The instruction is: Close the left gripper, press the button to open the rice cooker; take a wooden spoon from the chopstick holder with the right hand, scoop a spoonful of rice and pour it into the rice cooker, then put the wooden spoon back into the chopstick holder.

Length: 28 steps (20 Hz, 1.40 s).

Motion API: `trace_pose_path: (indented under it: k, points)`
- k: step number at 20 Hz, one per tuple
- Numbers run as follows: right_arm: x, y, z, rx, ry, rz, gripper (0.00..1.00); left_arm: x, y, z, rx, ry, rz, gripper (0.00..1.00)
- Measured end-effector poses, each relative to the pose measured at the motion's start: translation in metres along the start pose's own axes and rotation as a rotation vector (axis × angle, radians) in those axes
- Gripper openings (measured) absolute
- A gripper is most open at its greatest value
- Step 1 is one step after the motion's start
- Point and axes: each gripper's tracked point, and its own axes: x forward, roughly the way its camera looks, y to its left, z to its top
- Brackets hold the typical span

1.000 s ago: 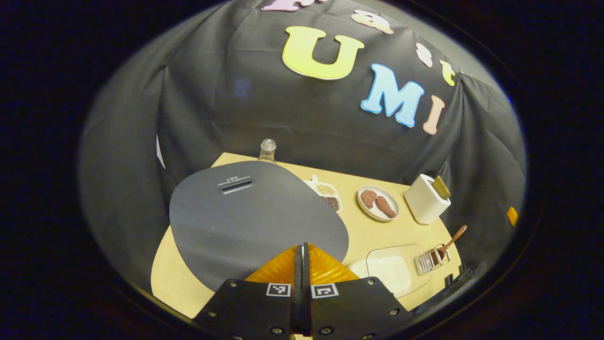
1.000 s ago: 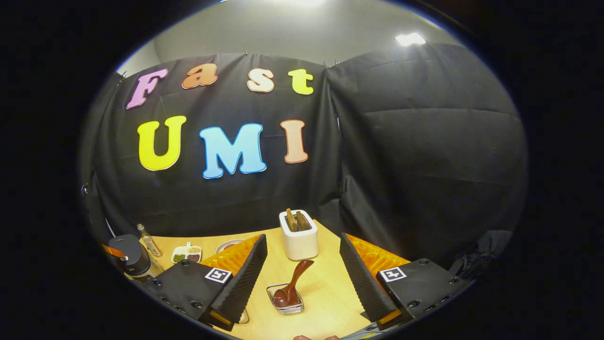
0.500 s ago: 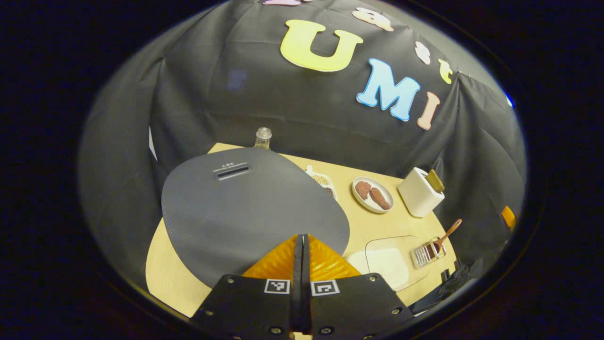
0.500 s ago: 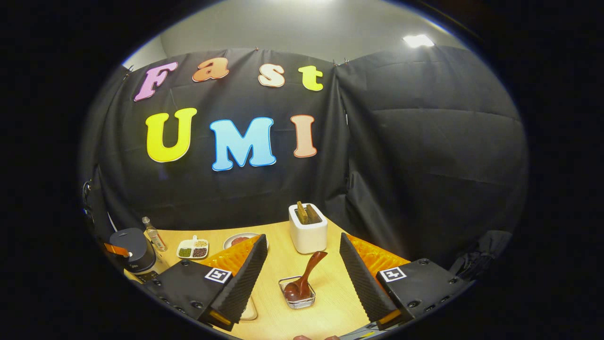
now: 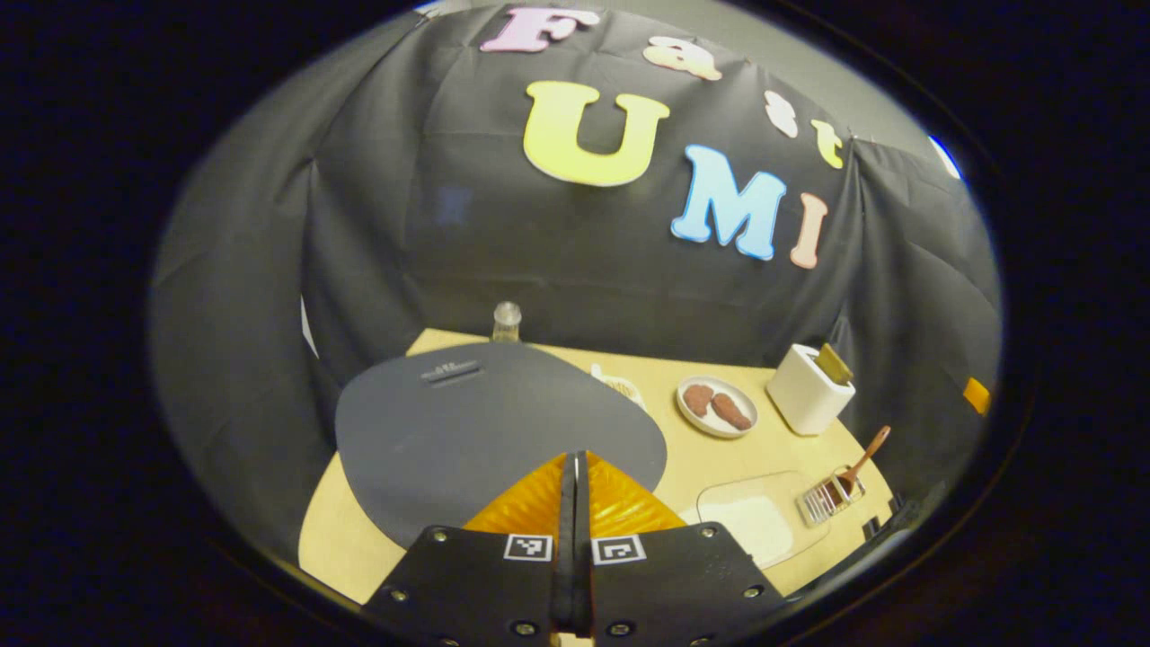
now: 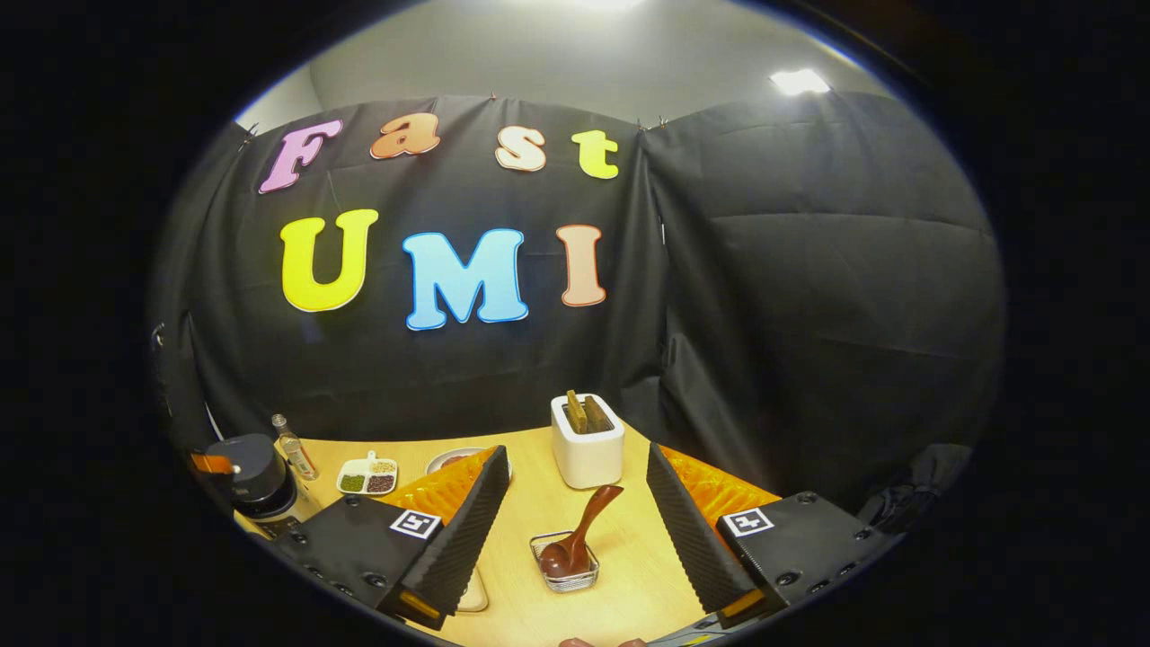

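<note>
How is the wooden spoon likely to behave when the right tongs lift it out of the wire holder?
The wooden spoon looks rigid, so it should not bend. Its handle leans out of the low wire holder at a slant, so it may pivot if gripped far from the bowl. The holder looks light and may slide or lift with it. The right tongs stand open.

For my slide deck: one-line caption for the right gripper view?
Open right gripper hangs above the wooden spoon resting in its wire chopstick holder, toaster behind.
</note>
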Motion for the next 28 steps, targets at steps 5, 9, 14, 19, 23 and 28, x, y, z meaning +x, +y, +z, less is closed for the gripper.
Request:
trace_pose_path:
  k: [5, 9, 14, 19, 23, 28]
  points:
    - [0.008, -0.008, -0.004, 0.048, 0.017, -0.005, 0.98, -0.061, 0.005, 0.116, 0.137, -0.327, 0.131, 0.0]
    - [0.017, -0.01, -0.003, 0.039, 0.017, 0.003, 0.98, -0.106, -0.001, 0.142, 0.128, -0.431, 0.142, 0.01]
    - [0.03, -0.009, -0.01, 0.037, 0.057, 0.028, 0.98, -0.124, -0.018, 0.121, 0.142, -0.424, 0.146, 0.58]
    - [0.048, -0.008, -0.014, 0.03, 0.087, 0.051, 0.98, -0.114, -0.031, 0.089, 0.123, -0.339, 0.176, 0.92]
    - [0.077, -0.014, -0.039, 0.08, 0.197, 0.095, 0.93, -0.11, -0.042, 0.088, 0.08, -0.316, 0.22, 0.92]
    - [0.116, -0.025, -0.087, 0.195, 0.365, 0.145, 0.98, -0.107, -0.064, 0.09, 0.08, -0.308, 0.284, 0.92]
